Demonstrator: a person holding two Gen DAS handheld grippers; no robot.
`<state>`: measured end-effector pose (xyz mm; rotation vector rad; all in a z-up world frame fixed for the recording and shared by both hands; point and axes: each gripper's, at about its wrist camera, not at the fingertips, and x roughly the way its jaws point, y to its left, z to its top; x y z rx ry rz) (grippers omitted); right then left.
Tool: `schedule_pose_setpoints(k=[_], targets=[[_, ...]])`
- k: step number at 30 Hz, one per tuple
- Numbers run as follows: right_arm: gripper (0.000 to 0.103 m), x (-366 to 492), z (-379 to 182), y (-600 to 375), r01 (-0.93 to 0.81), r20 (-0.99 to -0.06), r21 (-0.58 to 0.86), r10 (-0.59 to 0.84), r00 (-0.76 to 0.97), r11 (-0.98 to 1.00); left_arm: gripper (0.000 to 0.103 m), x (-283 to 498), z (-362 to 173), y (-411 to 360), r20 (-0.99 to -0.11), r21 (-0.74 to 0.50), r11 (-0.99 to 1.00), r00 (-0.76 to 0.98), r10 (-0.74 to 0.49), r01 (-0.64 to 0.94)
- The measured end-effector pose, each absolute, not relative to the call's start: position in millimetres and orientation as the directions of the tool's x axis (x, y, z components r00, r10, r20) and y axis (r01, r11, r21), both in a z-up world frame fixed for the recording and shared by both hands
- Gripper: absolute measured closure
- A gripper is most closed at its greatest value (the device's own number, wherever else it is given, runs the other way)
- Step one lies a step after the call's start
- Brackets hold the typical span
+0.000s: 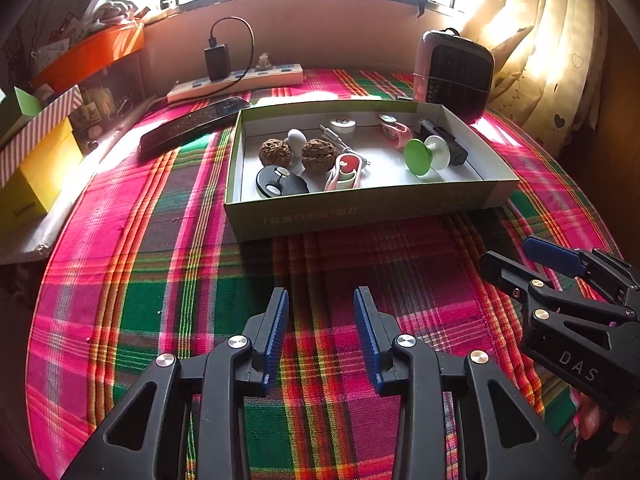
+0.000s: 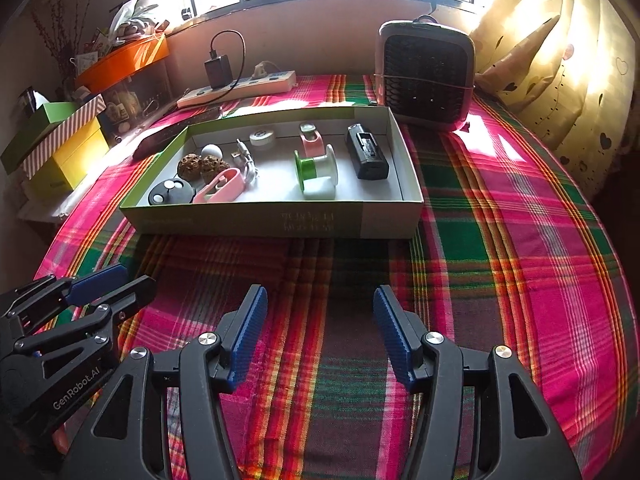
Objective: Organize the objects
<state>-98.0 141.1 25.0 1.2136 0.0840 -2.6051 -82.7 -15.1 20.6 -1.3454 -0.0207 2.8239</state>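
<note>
A shallow green cardboard box (image 1: pixel 360 208) (image 2: pixel 248 222) lies on the plaid cloth. Inside it are two walnuts (image 1: pixel 275 153) (image 2: pixel 189 166), a black round fob (image 1: pixel 280 184) (image 2: pixel 172 193), a pink clip (image 1: pixel 347 172) (image 2: pixel 220 186), a green and white spool (image 1: pixel 424 154) (image 2: pixel 318 170), a black rectangular device (image 1: pixel 444 140) (image 2: pixel 367 151) and other small items. My left gripper (image 1: pixel 321 300) is open and empty, above the cloth in front of the box. My right gripper (image 2: pixel 320 298) is open and empty too, beside it; it also shows in the left wrist view (image 1: pixel 520 256).
A small heater (image 1: pixel 456 72) (image 2: pixel 426 72) stands behind the box at the right. A power strip (image 1: pixel 236 82) (image 2: pixel 240 88) with a charger lies at the back. A dark remote (image 1: pixel 192 122) lies left of the box. Coloured boxes (image 1: pixel 36 160) (image 2: pixel 60 148) are stacked at the left edge.
</note>
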Motion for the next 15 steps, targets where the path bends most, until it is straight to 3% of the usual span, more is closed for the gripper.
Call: schedule_pose_setpoints(k=[15], targets=[[0.043, -72.7, 16.7, 151.9, 0.234, -0.78, 0.029, -0.168, -0.603, -0.972, 0.067, -62.2, 13.3, -7.7, -0.773, 0.005, -1.0, -0.635, -0.018, 0.023]])
